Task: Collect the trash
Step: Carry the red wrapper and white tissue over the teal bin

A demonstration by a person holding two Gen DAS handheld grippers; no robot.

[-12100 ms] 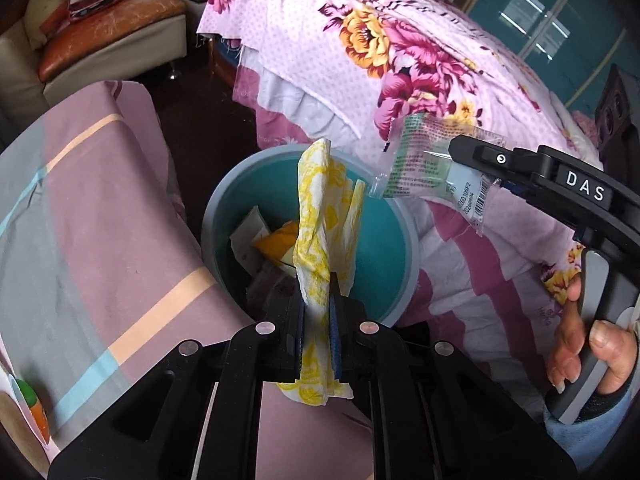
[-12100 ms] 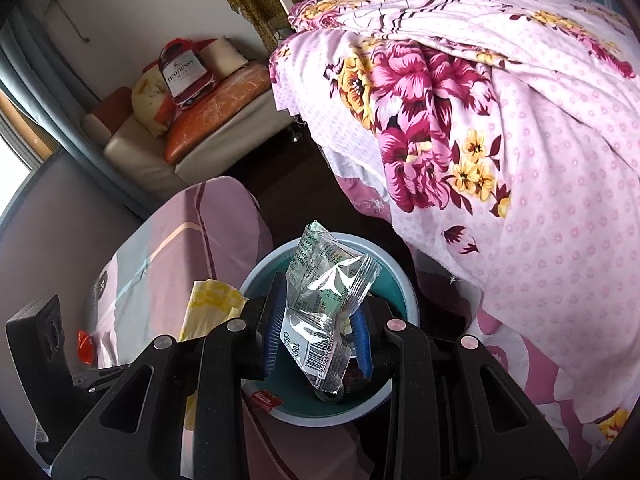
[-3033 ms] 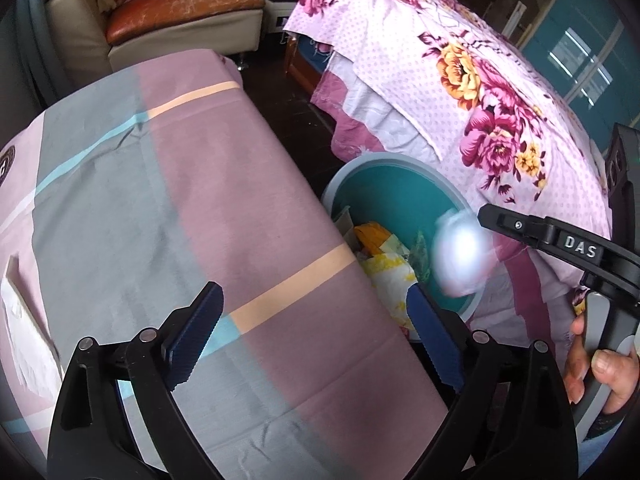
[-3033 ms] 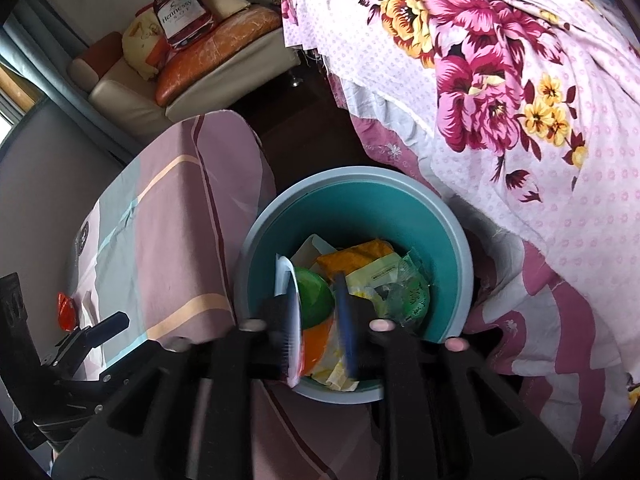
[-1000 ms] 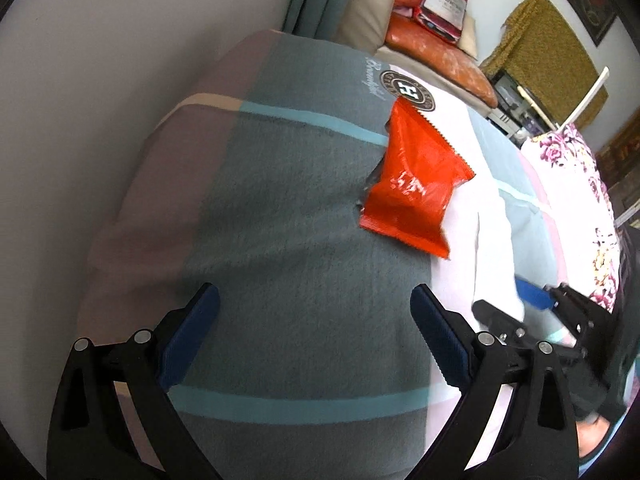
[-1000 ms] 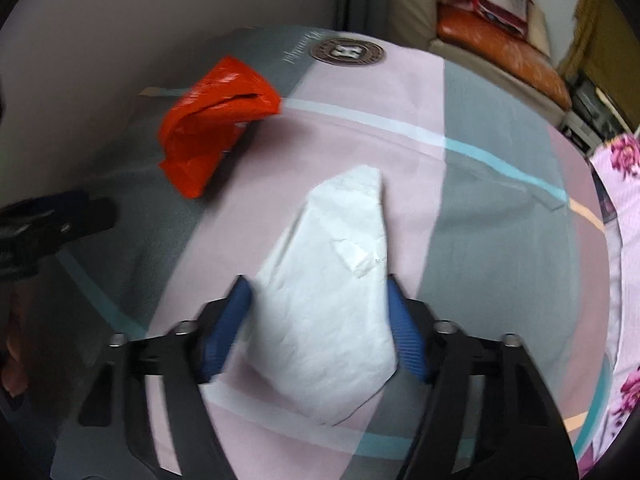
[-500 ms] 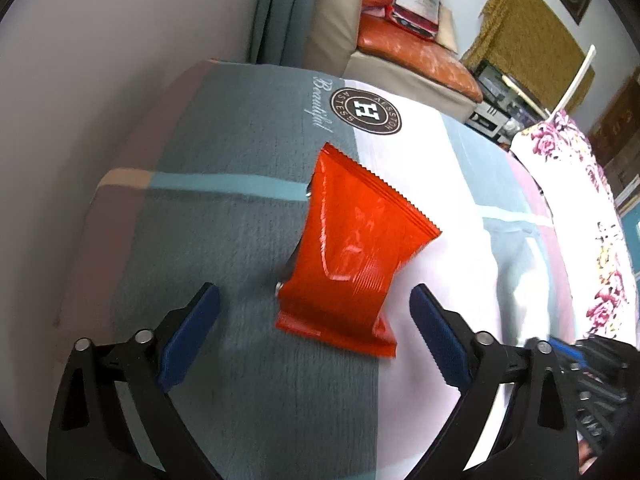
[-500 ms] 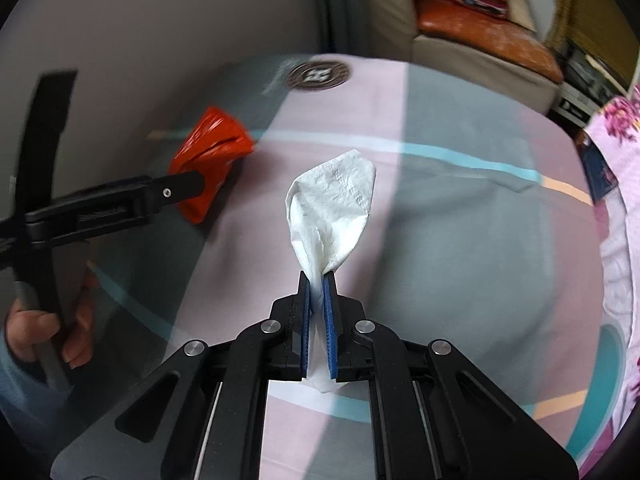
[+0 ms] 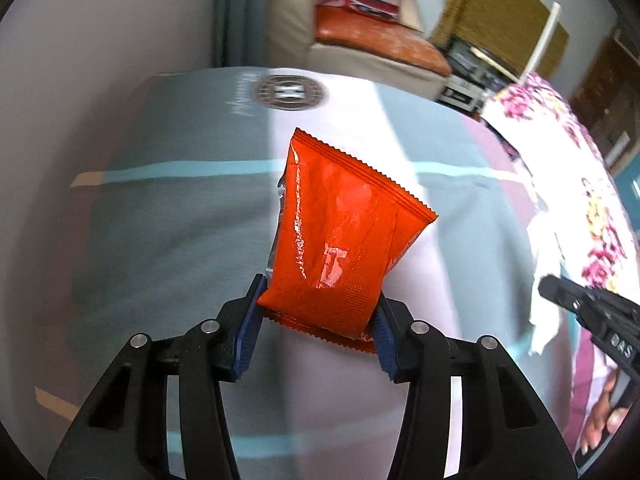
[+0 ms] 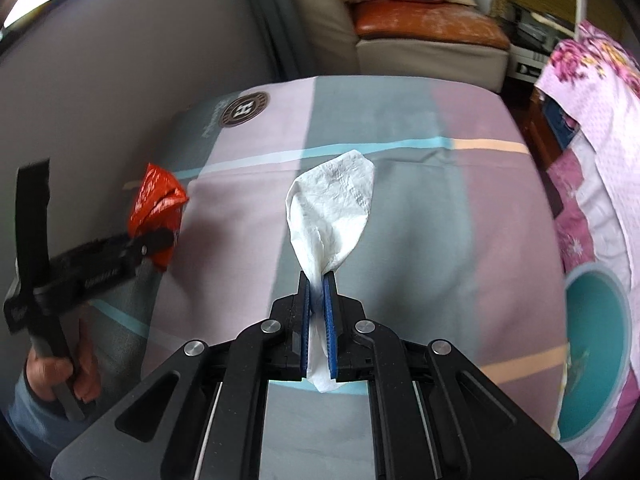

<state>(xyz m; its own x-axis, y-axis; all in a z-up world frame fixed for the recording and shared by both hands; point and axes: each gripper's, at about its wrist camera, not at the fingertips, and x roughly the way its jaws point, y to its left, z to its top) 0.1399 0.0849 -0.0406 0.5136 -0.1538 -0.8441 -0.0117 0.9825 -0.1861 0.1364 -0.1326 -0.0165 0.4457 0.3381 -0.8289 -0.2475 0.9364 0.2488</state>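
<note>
My left gripper (image 9: pixel 316 320) is shut on an orange snack wrapper (image 9: pixel 340 240), gripped by its near end, just above the striped bedsheet (image 9: pixel 160 240). The wrapper also shows in the right wrist view (image 10: pixel 158 206), held by the left gripper (image 10: pixel 156 240). My right gripper (image 10: pixel 319 308) is shut on a crumpled white tissue (image 10: pixel 332 216) that stands up above the sheet. The tissue also shows at the right edge of the left wrist view (image 9: pixel 546 300). The teal trash bin (image 10: pixel 592 344) stands at the right beside the bed.
A grey wall (image 10: pixel 120 80) runs along the left of the bed. A cream sofa with an orange cushion (image 10: pixel 424 28) stands at the back. A floral pink bedspread (image 10: pixel 600 100) lies on the right, beyond the bin.
My left gripper has closed on the orange wrapper and lifted it. My right gripper keeps hold of the tissue and has drawn back, bringing the bin into view at the right.
</note>
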